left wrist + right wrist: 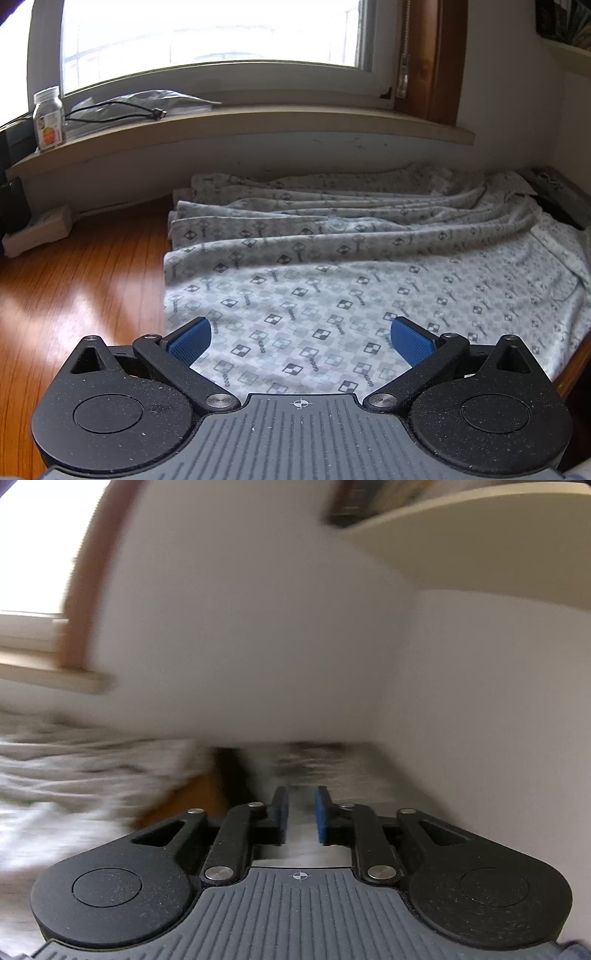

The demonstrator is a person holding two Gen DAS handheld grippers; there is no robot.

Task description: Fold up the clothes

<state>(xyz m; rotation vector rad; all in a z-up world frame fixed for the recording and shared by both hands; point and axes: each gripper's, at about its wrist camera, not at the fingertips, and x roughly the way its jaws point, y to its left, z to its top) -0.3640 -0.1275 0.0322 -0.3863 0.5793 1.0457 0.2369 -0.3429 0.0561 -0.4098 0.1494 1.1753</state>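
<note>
A pale grey patterned garment [332, 266] lies spread on the wooden tabletop [74, 295]. Its near part is flat and its far part is bunched into long folds against the wall. My left gripper [300, 325] hovers just above the garment's near left part. It is wide open, with nothing between its blue pads [190, 338]. The right wrist view is motion-blurred, and the same garment [74, 775] shows there at the left. My right gripper [301, 792] points toward the wall corner. Its pads [281, 812] stand a narrow gap apart, and no cloth shows between them.
A windowsill [258, 122] runs behind the table with a glass jar [48, 118] and a black cable [122, 110] on it. A white power strip [37, 229] lies at the far left. A dark flat object [557, 195] sits at the far right. A shelf [480, 535] hangs overhead.
</note>
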